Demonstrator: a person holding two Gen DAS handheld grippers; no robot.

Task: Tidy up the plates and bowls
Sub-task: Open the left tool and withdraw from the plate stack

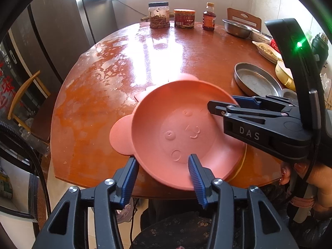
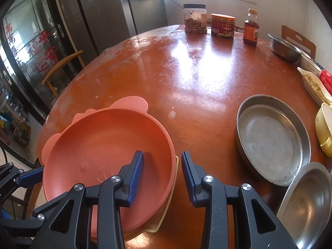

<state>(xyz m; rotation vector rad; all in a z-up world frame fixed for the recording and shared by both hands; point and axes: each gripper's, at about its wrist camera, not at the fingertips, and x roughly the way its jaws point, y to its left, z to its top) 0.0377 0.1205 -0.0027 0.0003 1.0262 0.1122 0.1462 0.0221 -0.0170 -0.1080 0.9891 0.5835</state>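
A pink bear-faced plate with round ears (image 1: 176, 128) (image 2: 99, 145) rests on a cream plate (image 2: 166, 213) near the table's front edge. My left gripper (image 1: 164, 164) is open, its jaws straddling the pink plate's near rim. My right gripper (image 2: 162, 166) is open, its jaws straddling the plate's right rim; it also shows in the left wrist view (image 1: 224, 105). A round steel pan (image 1: 257, 81) (image 2: 271, 139) lies on the table to the right. A second steel dish (image 2: 309, 203) leans at the lower right.
The round red-brown table (image 2: 186, 72) carries a jar (image 2: 195, 20), a red tub (image 2: 222, 28) and a bottle (image 2: 251, 29) at the back. A steel bowl (image 2: 284, 46), food dishes and a yellow container (image 2: 323, 128) crowd the right edge. A wooden chair (image 2: 60, 68) stands left.
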